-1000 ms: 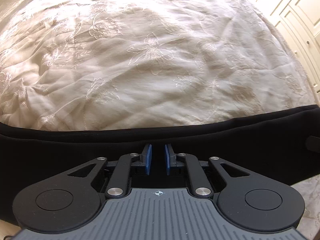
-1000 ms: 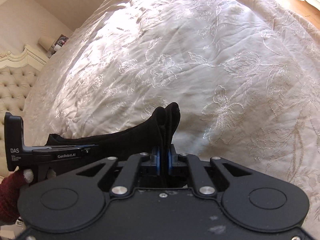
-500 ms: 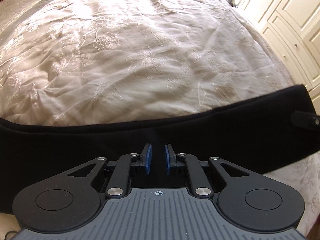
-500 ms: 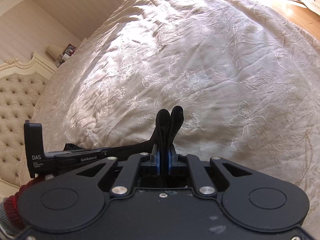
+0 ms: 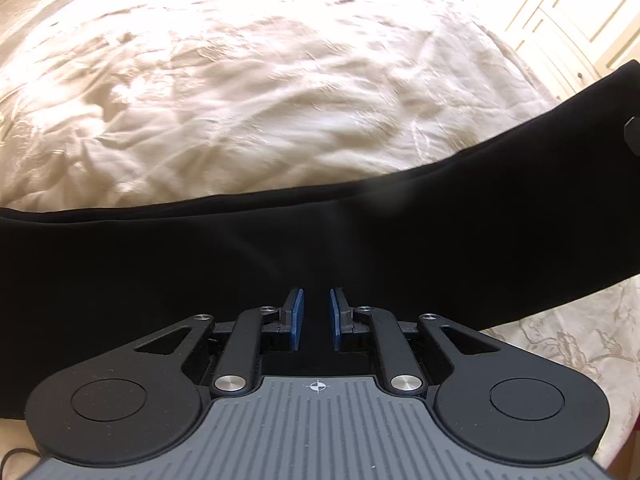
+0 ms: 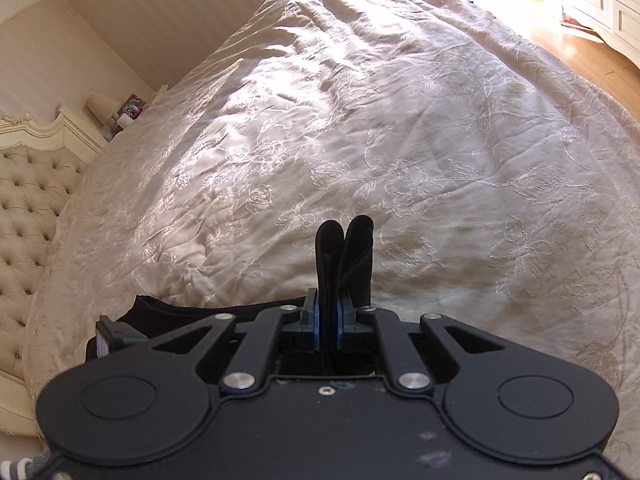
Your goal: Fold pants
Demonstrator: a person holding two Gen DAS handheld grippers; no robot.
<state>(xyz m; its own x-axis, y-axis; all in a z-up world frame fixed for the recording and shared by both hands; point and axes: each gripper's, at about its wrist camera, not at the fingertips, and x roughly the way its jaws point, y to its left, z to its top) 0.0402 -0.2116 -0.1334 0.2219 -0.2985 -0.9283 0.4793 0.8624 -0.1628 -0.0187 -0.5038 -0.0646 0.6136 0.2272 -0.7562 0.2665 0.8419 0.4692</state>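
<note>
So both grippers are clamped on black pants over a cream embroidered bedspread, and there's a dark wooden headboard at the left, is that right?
Not quite. The right wrist view shows the headboard is cream tufted upholstery, not dark wood. The rest holds: the left gripper and right gripper are both clamped on the black pants over the cream embroidered bedspread.

Seen from the left wrist, the black pants (image 5: 280, 264) now tilt as a band rising toward the right above the bedspread (image 5: 248, 92), where they lay nearly level before, and more of the cream cabinet (image 5: 580, 12) shows beyond them. Seen from the right wrist, the bedspread has dropped farther below the right gripper (image 6: 328, 320), and more of the tufted headboard (image 6: 28, 216) and wood floor (image 6: 592, 56) has come into view.
</note>
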